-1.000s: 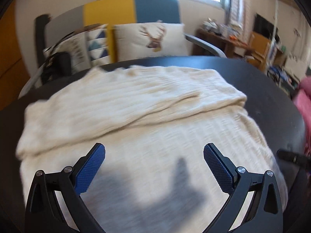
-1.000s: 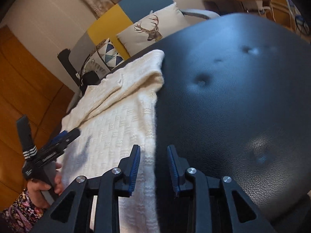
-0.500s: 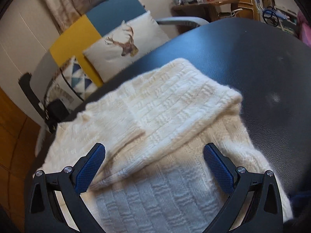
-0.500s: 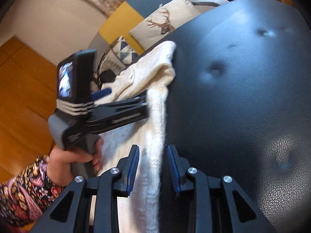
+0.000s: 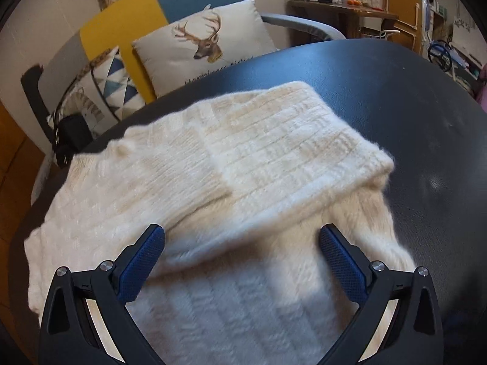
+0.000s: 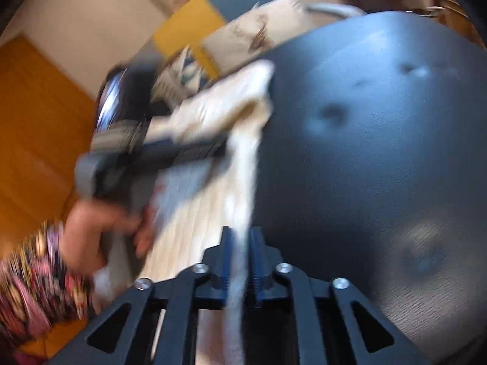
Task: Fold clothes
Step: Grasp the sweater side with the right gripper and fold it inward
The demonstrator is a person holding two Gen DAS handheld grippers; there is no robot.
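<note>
Black padded bench (image 5: 411, 97), tufted dimples visible in right wrist view (image 6: 380, 152). Sofa (image 5: 170, 9) behind it at far side, blue/yellow/grey panels, with a deer cushion (image 5: 207, 42) and a triangle-print cushion (image 5: 100, 91) to its left. Cluttered wooden desk (image 5: 341, 12) far right.

Sweater (image 5: 213, 182), cream knit, lies on the left half of the bench, far part folded over the near part; fold edge runs across, thick corner at right. In right wrist view the sweater (image 6: 213, 188) sits left of the bare bench, its right edge lifted into a ridge running from the near tongs to the far corner.

Left tongs (image 5: 242, 258) wide apart, nothing between the pads, just above the near layer of the sweater; fold edge right in front of the pads. Same tongs seen from the right camera (image 6: 194, 152), heavily blurred, lying across the sweater, held by a hand (image 6: 100, 228) with a patterned sleeve (image 6: 33, 286).

Right tongs (image 6: 240, 261) narrow, clamped on the sweater's right edge; fabric strip passes between the blue pads (image 6: 226, 258) and runs down toward the camera. Right view motion-blurred, finer detail unreadable.
</note>
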